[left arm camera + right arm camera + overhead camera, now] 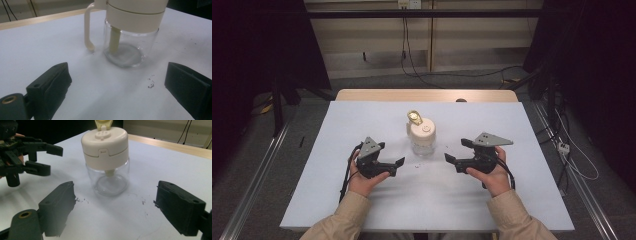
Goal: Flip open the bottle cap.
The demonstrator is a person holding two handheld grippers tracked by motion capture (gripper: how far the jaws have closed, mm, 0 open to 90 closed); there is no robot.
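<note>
A clear glass jar (422, 141) with a cream lid and a curved cream handle stands upright at the middle of the white table (337, 125). The jar (130, 37) looks empty apart from a cream stem inside. My left gripper (390, 155) rests open on the table to the jar's left, jaws wide apart with nothing between them. My right gripper (459, 150) is open too, just right of the jar (107, 162), jaws pointing at it. The left gripper (42, 157) also appears at the far left of the right gripper view. Neither gripper touches the jar.
Small dark crumbs (150, 85) lie on the table near the jar's base, and a white speck (417, 165) sits in front of it. The wooden table edge (427, 95) runs along the back. Cables (562, 145) trail on the floor at the right.
</note>
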